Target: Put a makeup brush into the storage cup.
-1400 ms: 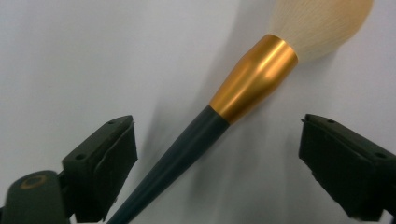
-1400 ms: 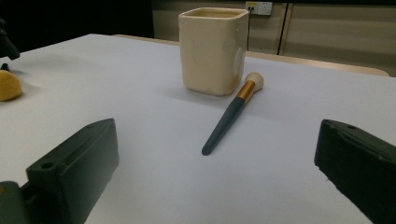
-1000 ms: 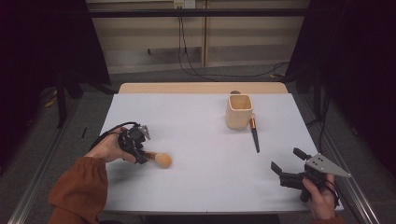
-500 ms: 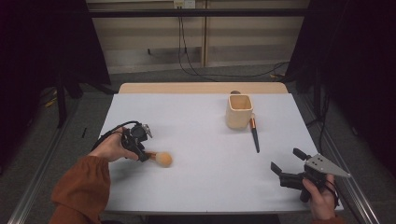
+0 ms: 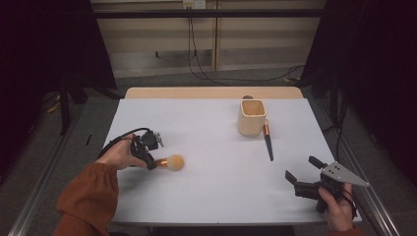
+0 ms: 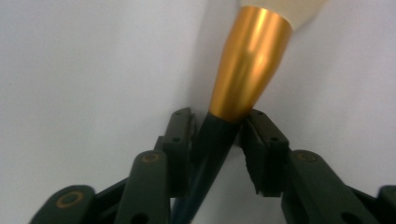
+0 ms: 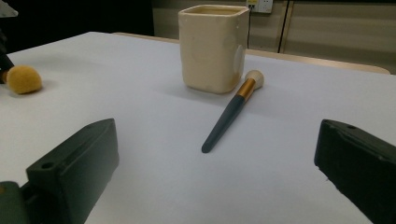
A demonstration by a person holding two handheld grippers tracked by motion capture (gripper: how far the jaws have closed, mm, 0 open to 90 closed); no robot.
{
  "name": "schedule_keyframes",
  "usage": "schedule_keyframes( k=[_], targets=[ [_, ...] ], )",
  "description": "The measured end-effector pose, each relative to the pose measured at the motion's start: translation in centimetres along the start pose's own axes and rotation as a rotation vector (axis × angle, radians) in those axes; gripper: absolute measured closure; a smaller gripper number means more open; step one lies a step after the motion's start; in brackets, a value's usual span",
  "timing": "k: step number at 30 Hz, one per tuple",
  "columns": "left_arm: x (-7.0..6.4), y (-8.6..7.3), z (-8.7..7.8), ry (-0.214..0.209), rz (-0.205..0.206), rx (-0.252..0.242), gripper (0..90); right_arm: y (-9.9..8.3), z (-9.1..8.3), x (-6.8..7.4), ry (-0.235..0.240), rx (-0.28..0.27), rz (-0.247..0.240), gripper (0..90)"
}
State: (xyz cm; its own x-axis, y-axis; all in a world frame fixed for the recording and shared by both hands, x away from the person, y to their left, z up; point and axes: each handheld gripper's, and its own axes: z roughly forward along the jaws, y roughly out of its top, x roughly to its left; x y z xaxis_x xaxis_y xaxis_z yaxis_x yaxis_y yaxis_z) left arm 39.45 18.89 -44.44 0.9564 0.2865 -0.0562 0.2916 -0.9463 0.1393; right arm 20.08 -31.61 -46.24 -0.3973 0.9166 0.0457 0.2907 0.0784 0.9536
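Nothing much has shifted since the earlier frames: the left gripper remains at the same spot on the white table, and the right gripper stays where it was near the front right corner.

Taking the cream cup as landmark: well off to its left and nearer the person lies the round-headed brush, its orange fluffy head pointing toward the cup's side of the table. The left gripper pinches this brush by its dark handle; in the left gripper view the two black jaws press on the handle just below the gold ferrule, and the pale table lies behind. The left hand, in a rust-coloured sleeve, wraps the gripper body, with a cable looping over it.

Just beside the cup, on its right, lies a second brush, its pale head touching or nearly touching the cup's base and its dark handle pointing toward the person. From the right gripper view this brush lies between the cup and the camera.

Farther right and nearer the person than the cup, the right gripper hangs with its jaws spread wide and nothing between them, held by the right hand.
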Motion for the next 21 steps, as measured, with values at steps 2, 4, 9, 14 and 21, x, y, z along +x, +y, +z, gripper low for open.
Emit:
schedule_keyframes(
  k=[2,4,9,14,21],
  targets=[
    [-0.12,0.13,-0.07,-0.006,0.018,0.014,71.7,-0.01,0.0,0.01,0.001,0.001,-0.002,0.0],
    [-0.27,0.22,-0.04,-0.014,0.023,0.016,74.2,-0.01,0.05,0.01,0.0,0.0,0.0,0.0],
    [-0.36,0.08,-0.12,-0.003,0.01,0.007,74.4,-0.01,0.05,-0.03,-0.001,0.0,0.003,0.0],
    [-0.2,-0.15,-0.15,-0.009,-0.005,-0.016,74.5,-0.03,0.08,-0.09,-0.002,0.006,-0.001,0.0],
    [-0.06,-0.36,-0.34,-0.04,-0.022,-0.022,74.6,-0.06,-0.01,-0.14,-0.007,0.008,0.008,0.0]
  ],
)
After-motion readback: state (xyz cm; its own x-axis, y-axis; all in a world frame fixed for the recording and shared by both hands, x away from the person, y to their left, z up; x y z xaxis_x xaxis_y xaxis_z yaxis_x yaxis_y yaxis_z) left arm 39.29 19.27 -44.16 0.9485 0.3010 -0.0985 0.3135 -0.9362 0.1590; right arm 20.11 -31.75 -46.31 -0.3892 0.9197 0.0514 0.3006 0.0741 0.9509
